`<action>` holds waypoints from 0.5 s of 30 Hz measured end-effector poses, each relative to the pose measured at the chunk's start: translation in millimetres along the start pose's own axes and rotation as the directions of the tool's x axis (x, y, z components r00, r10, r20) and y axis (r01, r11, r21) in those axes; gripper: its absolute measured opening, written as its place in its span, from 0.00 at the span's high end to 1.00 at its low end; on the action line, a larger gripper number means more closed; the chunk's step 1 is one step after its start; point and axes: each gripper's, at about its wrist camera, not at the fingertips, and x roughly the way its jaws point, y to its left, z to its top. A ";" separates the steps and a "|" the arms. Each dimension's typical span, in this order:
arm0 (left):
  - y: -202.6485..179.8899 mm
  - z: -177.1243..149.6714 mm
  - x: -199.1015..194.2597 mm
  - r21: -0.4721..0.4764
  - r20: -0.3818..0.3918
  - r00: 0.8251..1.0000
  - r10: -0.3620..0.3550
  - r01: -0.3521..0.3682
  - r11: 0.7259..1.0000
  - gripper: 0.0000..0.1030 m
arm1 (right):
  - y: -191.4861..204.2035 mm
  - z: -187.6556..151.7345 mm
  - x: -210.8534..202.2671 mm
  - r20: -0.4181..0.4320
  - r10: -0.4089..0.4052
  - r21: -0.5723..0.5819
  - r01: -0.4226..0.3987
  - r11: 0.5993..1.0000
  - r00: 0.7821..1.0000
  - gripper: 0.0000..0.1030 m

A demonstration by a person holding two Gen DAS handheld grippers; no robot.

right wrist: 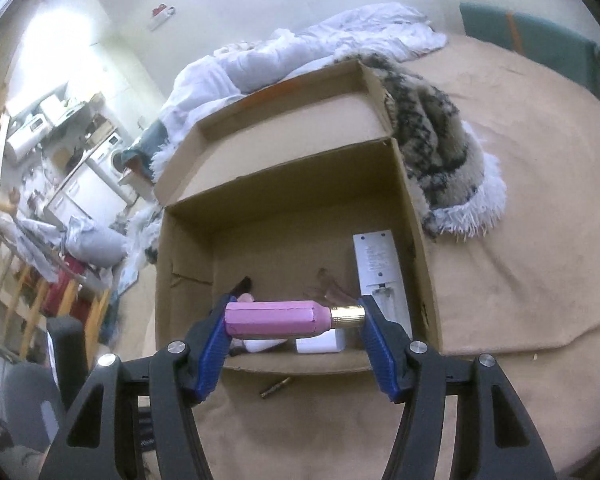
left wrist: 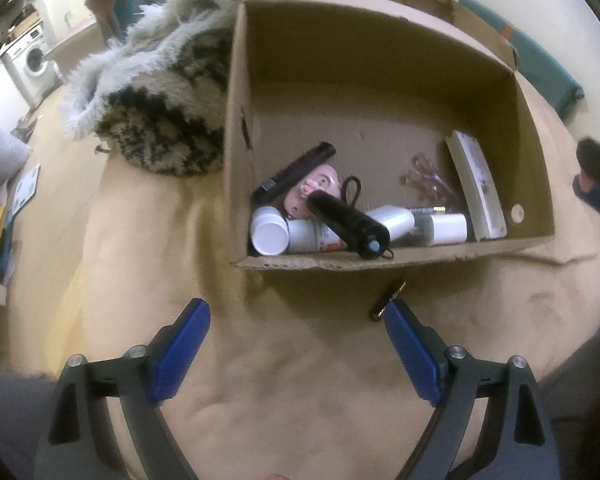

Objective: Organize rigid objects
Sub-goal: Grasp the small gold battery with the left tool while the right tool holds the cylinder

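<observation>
An open cardboard box [left wrist: 532, 132] lies on a tan bedspread and holds several items: a black flashlight [left wrist: 348, 224], white bottles [left wrist: 270, 232], a white remote [left wrist: 478, 184]. My left gripper [left wrist: 296, 316] is open and empty just in front of the box; a small black-and-gold battery [left wrist: 388, 298] lies by its right fingertip. My right gripper [right wrist: 294, 316] is shut on a pink bottle with a gold cap [right wrist: 284, 319], held crosswise above the box's [right wrist: 188, 280] near edge. The battery [right wrist: 276, 387] shows below it on the bedspread.
A furry patterned blanket [left wrist: 160, 120] lies against the box's side; it also shows in the right wrist view [right wrist: 440, 148]. White bedding [right wrist: 300, 52] is piled behind the box. A washing machine [left wrist: 34, 60] and clutter stand beyond the bed.
</observation>
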 end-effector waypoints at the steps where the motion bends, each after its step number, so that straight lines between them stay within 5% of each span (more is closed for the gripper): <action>1: -2.6 -1.6 2.2 0.014 -0.003 1.000 0.003 -0.003 1.000 0.15 | -1.4 -0.9 -0.6 -0.008 -0.002 0.008 0.002 1.000 1.000 0.37; 11: -54.6 -5.4 45.7 0.194 -0.127 0.991 -0.045 0.070 0.979 0.34 | -20.7 -0.7 15.1 -0.084 0.015 0.097 -0.007 0.995 0.996 0.37; 15: -76.7 -1.6 67.2 0.259 -0.139 0.990 -0.030 0.066 0.964 0.57 | -23.3 -1.3 16.1 -0.091 0.021 0.107 -0.011 0.994 0.996 0.37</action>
